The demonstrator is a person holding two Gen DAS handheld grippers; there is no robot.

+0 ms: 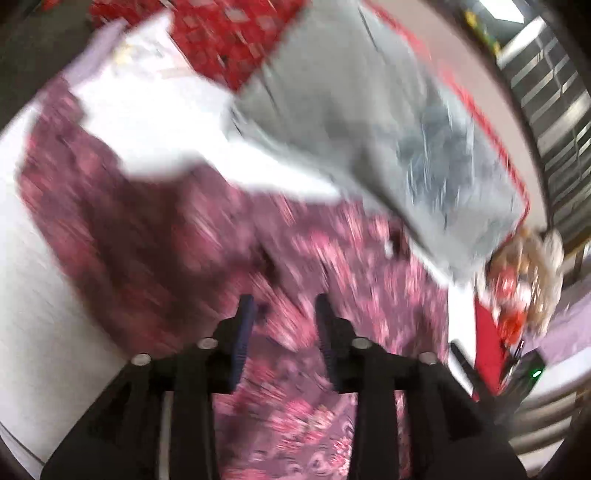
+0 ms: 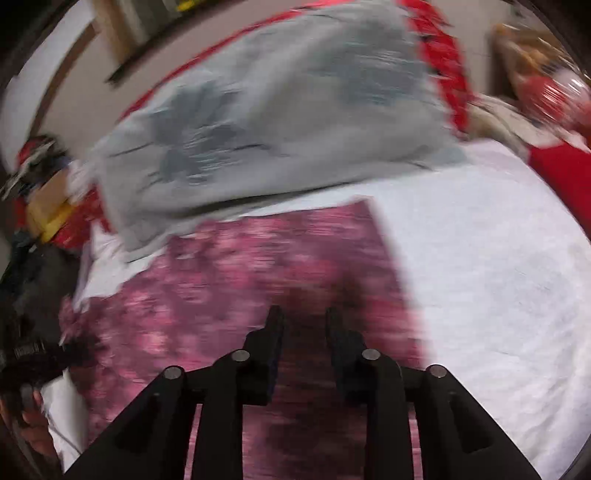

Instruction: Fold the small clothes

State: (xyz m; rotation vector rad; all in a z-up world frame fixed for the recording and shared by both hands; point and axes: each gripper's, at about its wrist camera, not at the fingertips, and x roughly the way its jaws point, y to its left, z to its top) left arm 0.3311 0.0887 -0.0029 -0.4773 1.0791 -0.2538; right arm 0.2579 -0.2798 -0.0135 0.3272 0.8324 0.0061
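Observation:
A pink and purple patterned garment (image 1: 207, 251) lies spread on a white sheet (image 1: 37, 332); both views are motion-blurred. My left gripper (image 1: 284, 301) is open just above the garment, nothing between its fingers. In the right wrist view the same garment (image 2: 258, 266) lies under my right gripper (image 2: 304, 314), which is open and empty above it, near the garment's right edge. The left gripper (image 2: 40, 354) shows at the left edge of that view.
A grey cloth with a dark print (image 1: 388, 129) (image 2: 266, 122) lies beyond the garment. Red patterned fabric (image 1: 221, 33) lies at the back. A white sheet (image 2: 498, 266) stretches to the right. A red and tan pile (image 1: 524, 280) sits at the right.

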